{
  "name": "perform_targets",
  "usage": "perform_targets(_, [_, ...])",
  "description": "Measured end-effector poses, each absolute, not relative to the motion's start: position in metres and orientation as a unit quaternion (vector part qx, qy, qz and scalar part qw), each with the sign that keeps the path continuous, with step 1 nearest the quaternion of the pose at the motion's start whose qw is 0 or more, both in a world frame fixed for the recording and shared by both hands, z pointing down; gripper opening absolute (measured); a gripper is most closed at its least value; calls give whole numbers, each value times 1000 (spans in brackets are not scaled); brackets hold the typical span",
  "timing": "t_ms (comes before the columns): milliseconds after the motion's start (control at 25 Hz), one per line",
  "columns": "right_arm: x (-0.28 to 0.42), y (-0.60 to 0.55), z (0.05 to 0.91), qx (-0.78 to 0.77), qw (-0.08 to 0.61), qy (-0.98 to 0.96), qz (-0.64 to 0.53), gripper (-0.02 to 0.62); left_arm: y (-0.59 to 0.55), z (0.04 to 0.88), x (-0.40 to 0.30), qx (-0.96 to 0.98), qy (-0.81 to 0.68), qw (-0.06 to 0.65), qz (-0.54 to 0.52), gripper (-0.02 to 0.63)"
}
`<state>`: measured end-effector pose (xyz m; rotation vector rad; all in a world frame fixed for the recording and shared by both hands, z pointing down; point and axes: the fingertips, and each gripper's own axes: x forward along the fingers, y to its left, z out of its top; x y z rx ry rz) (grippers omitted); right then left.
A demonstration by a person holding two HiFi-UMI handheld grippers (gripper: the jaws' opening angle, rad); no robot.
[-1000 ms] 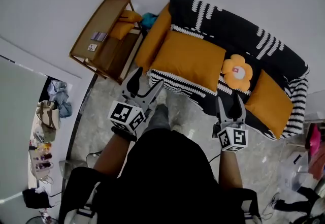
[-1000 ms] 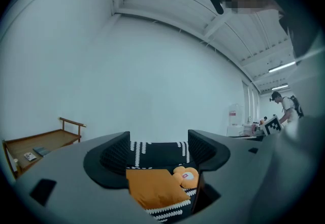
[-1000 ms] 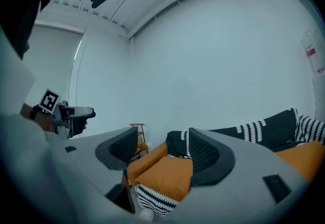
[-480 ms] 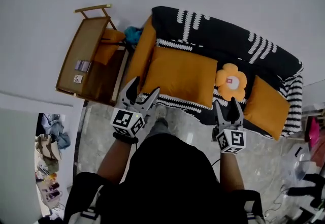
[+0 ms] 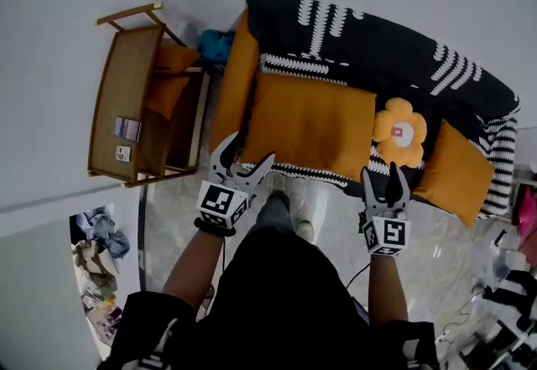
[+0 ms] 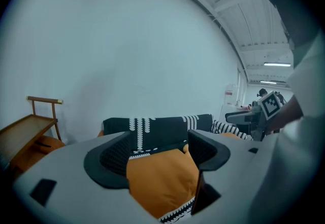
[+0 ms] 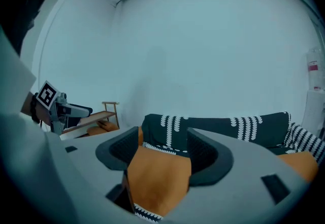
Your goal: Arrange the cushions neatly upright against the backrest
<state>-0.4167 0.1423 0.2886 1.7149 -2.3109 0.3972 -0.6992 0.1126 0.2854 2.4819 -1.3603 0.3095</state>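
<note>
Left gripper [image 5: 245,160] and right gripper [image 5: 384,184] both released, empty, at sofa [image 5: 377,33] front edge. Cushion [image 5: 306,125] flat on seat, 12 o'clock; flower cushion [image 5: 400,132] at 1. Floor [image 5: 336,209] strip underneath.

Soft, even indoor light; strong fisheye bending, with dark vignetted corners.

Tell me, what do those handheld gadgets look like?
The left tongs and right tongs are grey two-pronged claws with dark ribbed pads. Behind each sits a white cube printed with black square markers. The person wears a black top.
</note>
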Motion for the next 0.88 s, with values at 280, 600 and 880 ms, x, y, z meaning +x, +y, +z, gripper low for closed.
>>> perform_targets(280, [-418, 147, 389, 606, 201, -745, 194, 308, 107, 386, -723, 854, -442, 188, 200, 359])
perform_targets(600, [-398, 180, 487, 608, 273, -698, 261, 308, 128, 475, -720, 846, -409, 228, 257, 359])
perform_targets(880, [-361, 220, 569, 587, 355, -663, 298, 314, 171, 563, -734, 800, -413, 280, 334, 359])
